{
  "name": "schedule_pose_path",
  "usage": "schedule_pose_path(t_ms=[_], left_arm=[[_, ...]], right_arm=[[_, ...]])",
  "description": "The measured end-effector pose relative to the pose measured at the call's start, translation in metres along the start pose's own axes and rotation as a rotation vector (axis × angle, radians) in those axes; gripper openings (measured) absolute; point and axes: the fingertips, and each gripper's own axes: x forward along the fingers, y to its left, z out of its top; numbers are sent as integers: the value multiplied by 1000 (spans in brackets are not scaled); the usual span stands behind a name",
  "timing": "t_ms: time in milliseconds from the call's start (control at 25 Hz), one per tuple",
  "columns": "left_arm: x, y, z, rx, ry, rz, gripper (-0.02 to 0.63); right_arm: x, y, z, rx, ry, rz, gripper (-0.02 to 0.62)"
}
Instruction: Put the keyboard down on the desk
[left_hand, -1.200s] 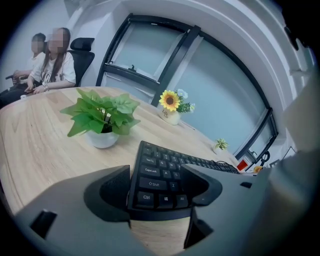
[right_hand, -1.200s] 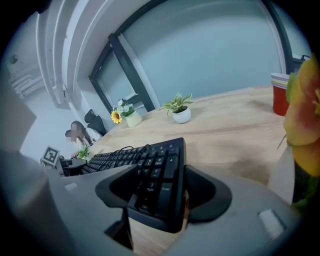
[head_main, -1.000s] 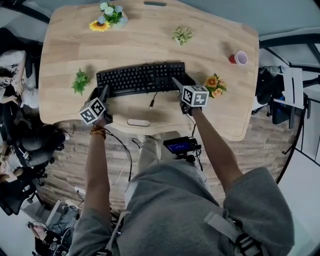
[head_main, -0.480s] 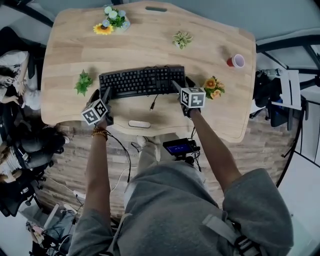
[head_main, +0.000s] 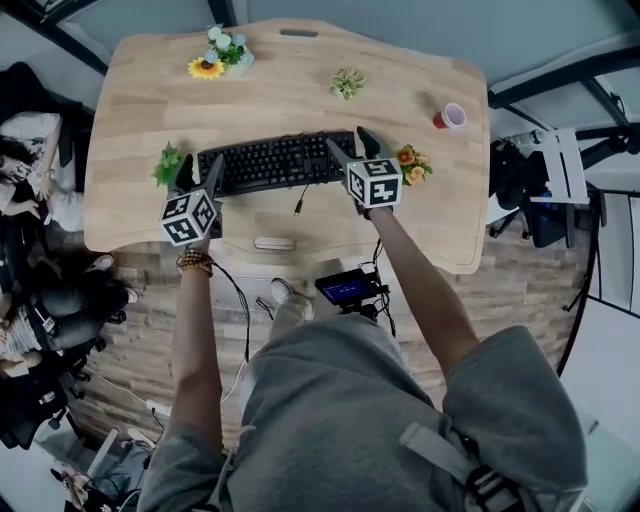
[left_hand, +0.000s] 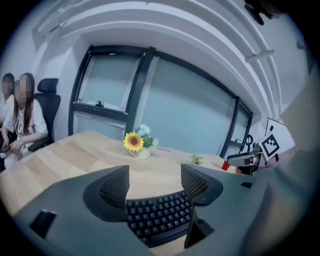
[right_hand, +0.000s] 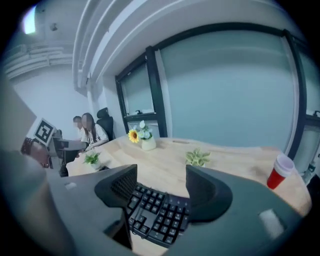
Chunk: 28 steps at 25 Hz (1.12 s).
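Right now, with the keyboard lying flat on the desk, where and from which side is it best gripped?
At its two short ends, one gripper each, coming from the near edge. The keyboard is long, thin and lies crosswise, so end grips likely balance it; the open left gripper and right gripper sit there.

1. Head view: fingers (head_main: 216, 175) cover both keyboard (head_main: 272, 163) ends; contact cannot be told.
2. Left gripper (left_hand: 155, 175) and right gripper (right_hand: 160, 177) bodies hide the keyboard's near part in their own views.
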Motion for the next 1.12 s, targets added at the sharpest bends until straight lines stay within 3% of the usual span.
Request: schedule_pose_path(t_ms=[280,520,840,1120], left_arm=[[-52,-57,98,168,-226,-49,308],[-115,-104,149,282,-380,-70,308],[-193,-158,167,344,-535,-117,294],[-245,-191,152,382,-615,-144,194]], right_arm=[[-54,59,95,-142,-224,39,302],[-120,116,149,-216,-397,54,302],[-216,179,176,-287,-579,21,301],[-261,221,152,-313,-627,15,279]])
